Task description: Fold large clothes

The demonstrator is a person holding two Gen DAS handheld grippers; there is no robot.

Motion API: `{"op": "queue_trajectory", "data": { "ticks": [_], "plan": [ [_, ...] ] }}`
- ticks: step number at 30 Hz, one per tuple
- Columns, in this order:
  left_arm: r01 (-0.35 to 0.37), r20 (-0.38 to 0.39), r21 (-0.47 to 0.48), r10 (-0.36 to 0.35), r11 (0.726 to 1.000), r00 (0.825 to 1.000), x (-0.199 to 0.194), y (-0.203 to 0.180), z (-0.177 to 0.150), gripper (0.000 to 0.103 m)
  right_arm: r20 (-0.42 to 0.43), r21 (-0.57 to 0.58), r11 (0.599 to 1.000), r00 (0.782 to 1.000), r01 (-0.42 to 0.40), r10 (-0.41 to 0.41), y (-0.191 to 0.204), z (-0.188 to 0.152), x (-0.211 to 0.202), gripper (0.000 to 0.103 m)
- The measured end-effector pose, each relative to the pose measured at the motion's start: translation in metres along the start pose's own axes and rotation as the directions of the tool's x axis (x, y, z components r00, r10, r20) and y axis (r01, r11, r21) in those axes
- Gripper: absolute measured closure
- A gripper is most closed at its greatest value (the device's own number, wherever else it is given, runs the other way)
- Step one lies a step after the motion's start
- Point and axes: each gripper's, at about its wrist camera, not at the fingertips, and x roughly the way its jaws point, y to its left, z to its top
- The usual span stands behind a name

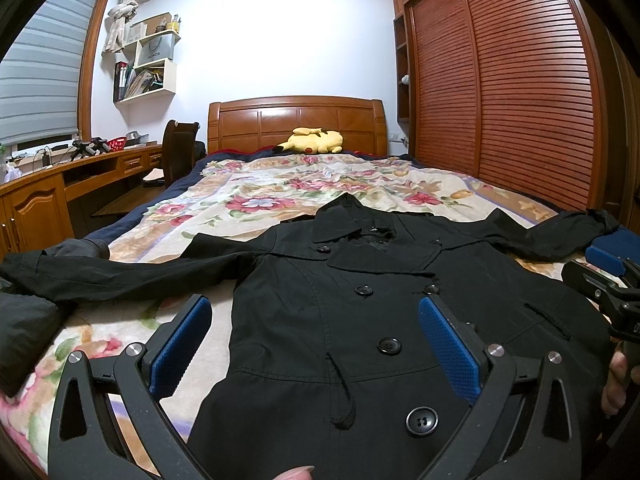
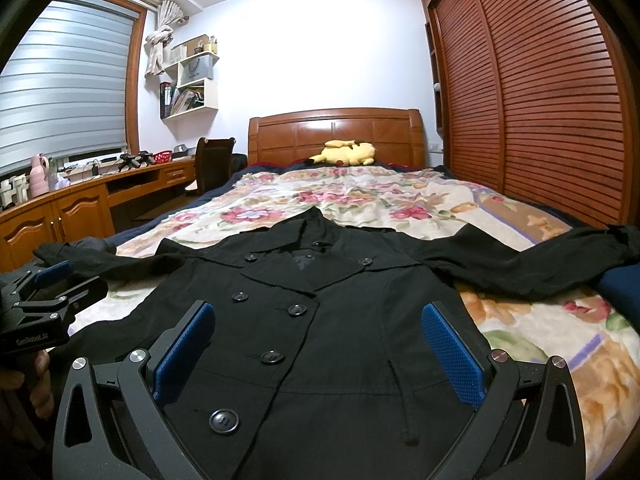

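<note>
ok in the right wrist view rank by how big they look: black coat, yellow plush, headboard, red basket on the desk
1. black coat, though nearness inflates it
2. headboard
3. yellow plush
4. red basket

Left wrist: low and close over coat (image 1: 360, 320), facing headboard (image 1: 296, 120).
Right wrist: same, further right.
Shared: coat, bed (image 2: 400, 196).
</note>
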Motion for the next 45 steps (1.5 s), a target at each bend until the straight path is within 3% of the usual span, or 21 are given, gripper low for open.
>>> {"op": "queue_trajectory", "data": {
  "ticks": [6, 20, 31, 45],
  "plan": [
    [-0.005, 0.005, 0.028, 0.005, 1.0, 1.0, -0.004, 0.008, 0.006, 0.0, -0.002, -0.023, 1.0, 1.0, -0.016, 0.016, 0.006, 0.002, 0.0, 0.0],
    [0.03, -0.094, -0.026, -0.032, 0.999, 0.995, -0.001, 0.052, -0.001, 0.0, -0.023, -0.04, 0.996, 0.996, -0.084, 0.083, 0.015, 0.011, 0.016, 0.0],
    [-0.002, -0.133, -0.012, 0.0, 1.0, 0.991, 0.0, 0.095, 0.003, 0.0, -0.022, -0.065, 0.988, 0.99, -0.143, 0.142, 0.025, 0.022, 0.031, 0.0],
    [-0.113, -0.193, -0.034, 0.104, 0.993, 0.976, 0.02, 0.181, 0.008, 0.0, -0.074, -0.091, 0.977, 0.98, -0.191, 0.184, 0.044, 0.035, 0.078, 0.0]
  ]
}}
